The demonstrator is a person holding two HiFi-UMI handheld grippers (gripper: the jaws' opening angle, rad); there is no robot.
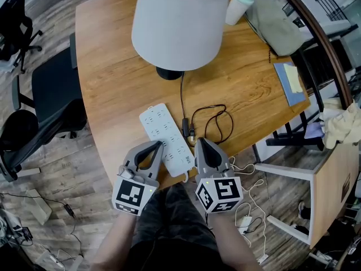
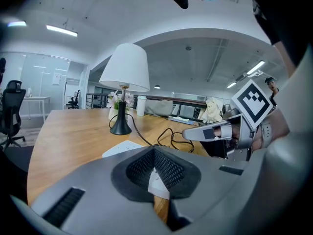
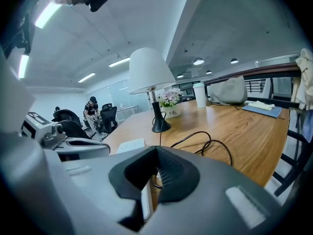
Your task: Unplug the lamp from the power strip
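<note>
The power strip (image 1: 163, 134), a long white plastic bar with rounded corners and rows of sockets, lies slantwise on the smooth wood-grain table (image 1: 113, 78). Beyond the strip's far end stands the lamp (image 1: 179, 24), with a matte white tapered shade on a thin black stem and a round black foot. Its thin black cord (image 1: 182, 97) runs from the foot along the strip's right long side. There it thickens into a short black block just beside that side, then curls into a loose loop to the right of the strip. Whether a plug sits in a socket I cannot tell

The left gripper (image 1: 158, 147) has curved grey plastic fingers lined with black ribbed rubber. It is clenched, its tips meeting at the strip's left long edge, and the strip's white shows through the gap behind the pads. The right gripper (image 1: 199, 142), of the same make, is also clenched tip to tip. It sits just right of the strip's near half, close to the cord, with no grip on the cord visible

Well beyond the strip, past the lamp, are a pale cup (image 1: 240, 4) and a slumped grey fabric bag (image 1: 276, 21). A flat blue notebook (image 1: 290, 83) lies far to the strip's right, and a black office chair (image 1: 48, 106) stands off the table to its left
</note>
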